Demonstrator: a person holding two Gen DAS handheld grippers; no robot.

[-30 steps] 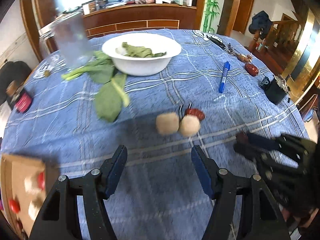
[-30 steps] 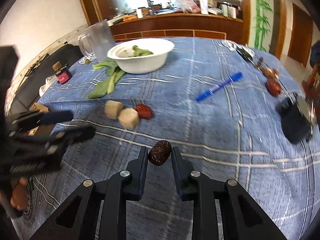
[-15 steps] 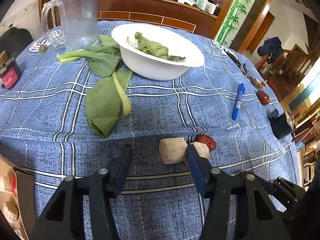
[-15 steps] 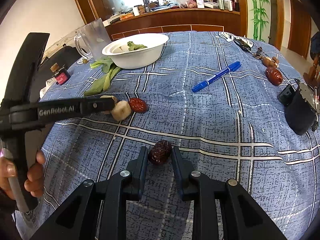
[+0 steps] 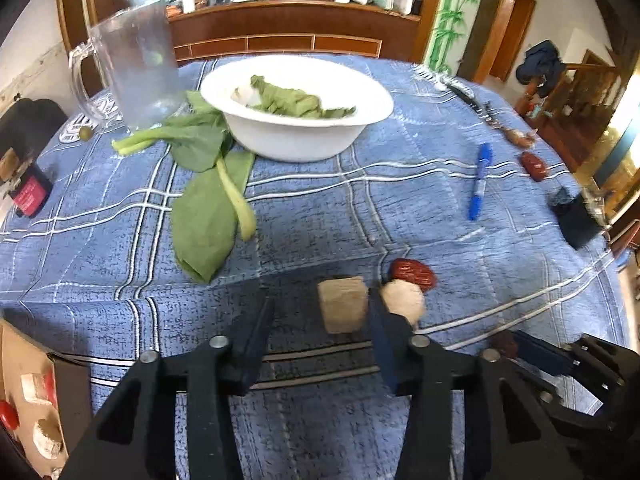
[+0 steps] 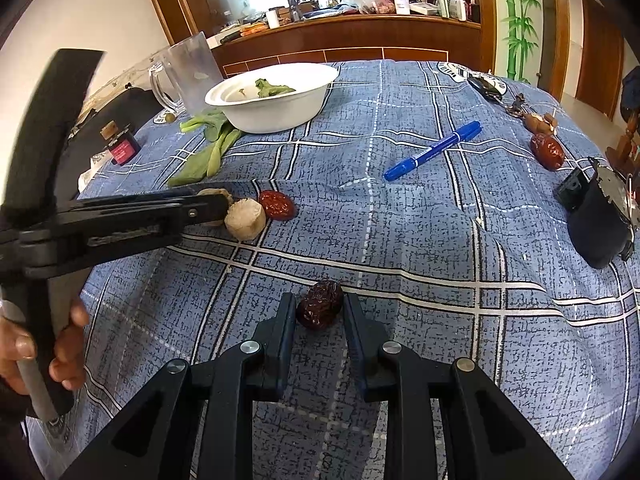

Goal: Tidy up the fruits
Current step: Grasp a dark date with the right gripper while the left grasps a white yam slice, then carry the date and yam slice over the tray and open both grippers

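My left gripper [image 5: 320, 312] is open, its fingers on either side of a pale cut fruit chunk [image 5: 343, 309] on the blue cloth. A round pale chunk [image 5: 403, 301] and a red date [image 5: 412, 272] lie just right of it. My right gripper [image 6: 319, 312] is shut on a dark wrinkled date [image 6: 320, 309], held just above the cloth. In the right wrist view the left gripper [image 6: 216, 206] reaches in from the left, beside the round chunk [image 6: 245, 223] and red date [image 6: 277, 204]. Another red date [image 6: 547, 151] lies far right.
A white bowl [image 5: 296, 136] with greens stands at the back, leaves [image 5: 208, 208] and a clear jug [image 5: 132, 68] to its left. A blue marker [image 5: 479, 186], a black object [image 6: 596, 216], a small red-labelled bottle [image 6: 120, 146] and a cardboard box [image 5: 28, 396] holding fruit pieces are also there.
My left gripper has moved forward and down, so the pale chunk now sits between its fingers. The right gripper has kept hold of the dark date, almost still.
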